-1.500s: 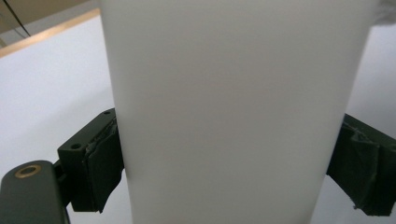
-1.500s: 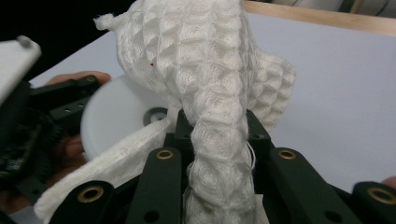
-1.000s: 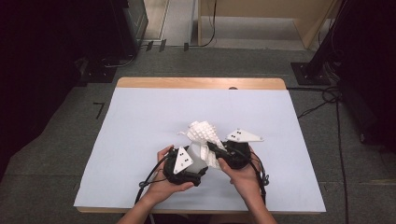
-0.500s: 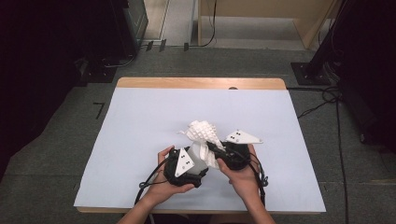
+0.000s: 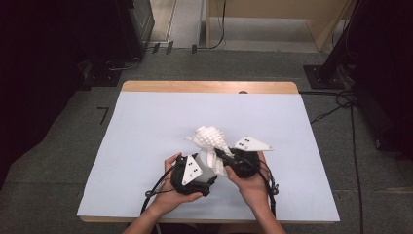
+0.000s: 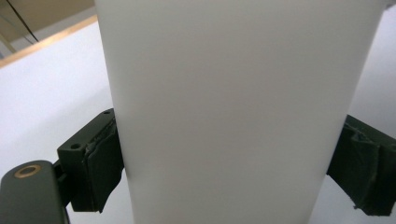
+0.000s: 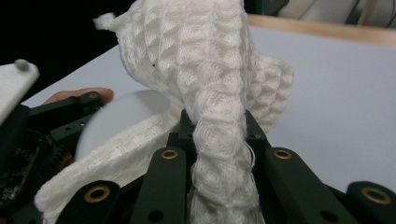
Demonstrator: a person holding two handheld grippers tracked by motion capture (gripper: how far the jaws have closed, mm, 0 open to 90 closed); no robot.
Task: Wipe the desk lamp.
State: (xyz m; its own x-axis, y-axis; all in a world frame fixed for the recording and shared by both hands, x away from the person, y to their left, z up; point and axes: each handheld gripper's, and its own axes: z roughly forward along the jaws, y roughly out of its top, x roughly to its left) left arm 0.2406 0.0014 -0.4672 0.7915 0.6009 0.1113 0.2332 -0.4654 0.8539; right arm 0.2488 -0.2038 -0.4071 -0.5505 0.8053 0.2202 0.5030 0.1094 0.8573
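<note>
The white cup (image 6: 238,107), lifted just above the table (image 5: 146,126) near its front edge, is clamped by the left gripper (image 5: 195,173) so it stays steady while the right gripper (image 7: 219,154), clenched on the waffle cloth (image 7: 205,70), wipes it.

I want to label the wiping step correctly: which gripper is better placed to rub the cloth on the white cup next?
Probably the right gripper: its jaws pinch the white waffle cloth beside the white cup. The left gripper is occupied clamping that cup.
</note>
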